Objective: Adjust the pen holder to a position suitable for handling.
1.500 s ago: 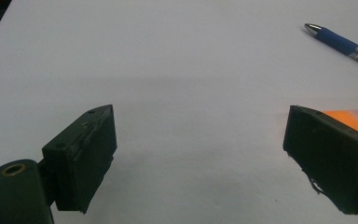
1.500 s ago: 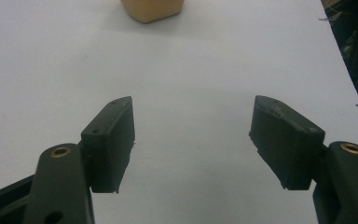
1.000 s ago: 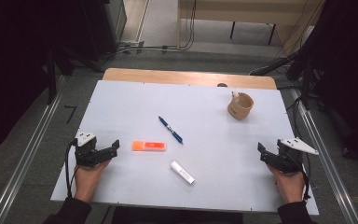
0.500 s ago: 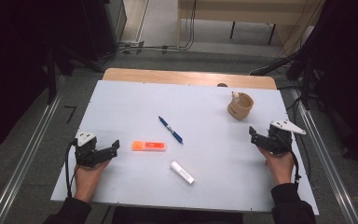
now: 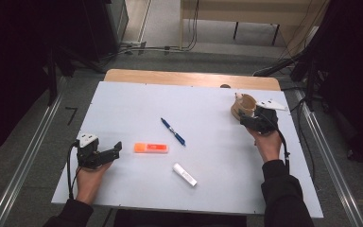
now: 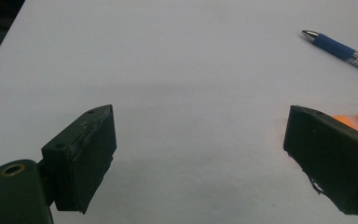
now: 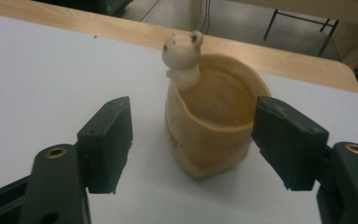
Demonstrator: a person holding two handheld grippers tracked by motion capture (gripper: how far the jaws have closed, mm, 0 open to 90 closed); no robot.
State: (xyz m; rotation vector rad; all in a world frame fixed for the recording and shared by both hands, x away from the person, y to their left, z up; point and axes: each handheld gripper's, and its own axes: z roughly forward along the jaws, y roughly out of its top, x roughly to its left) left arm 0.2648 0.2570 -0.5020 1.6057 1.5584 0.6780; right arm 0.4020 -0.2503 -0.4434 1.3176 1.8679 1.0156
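R claw (image 5: 251, 119) now up at tan cup (image 5: 242, 105), jaws closing, wide, w/ cup between; white table (image 5: 123, 109).

cup (image 7: 209, 135): matt tan, soft-looking, slightly wrinkled
counter (image 5: 137, 106): smooth matt white top, wood far edge
pen (image 6: 340, 49): glossy blue plastic, metal tip
right tool (image 7: 193, 140): matt black pads

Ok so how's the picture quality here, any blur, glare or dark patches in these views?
High view: the white table is evenly lit, the surroundings fall into near-black, and the image is a bit soft. Left gripper view: the near black jaws are slightly blurred, with a small glint on the blue pen tip. Right gripper view: the tan cup is fairly sharp, the background floor is blurred.
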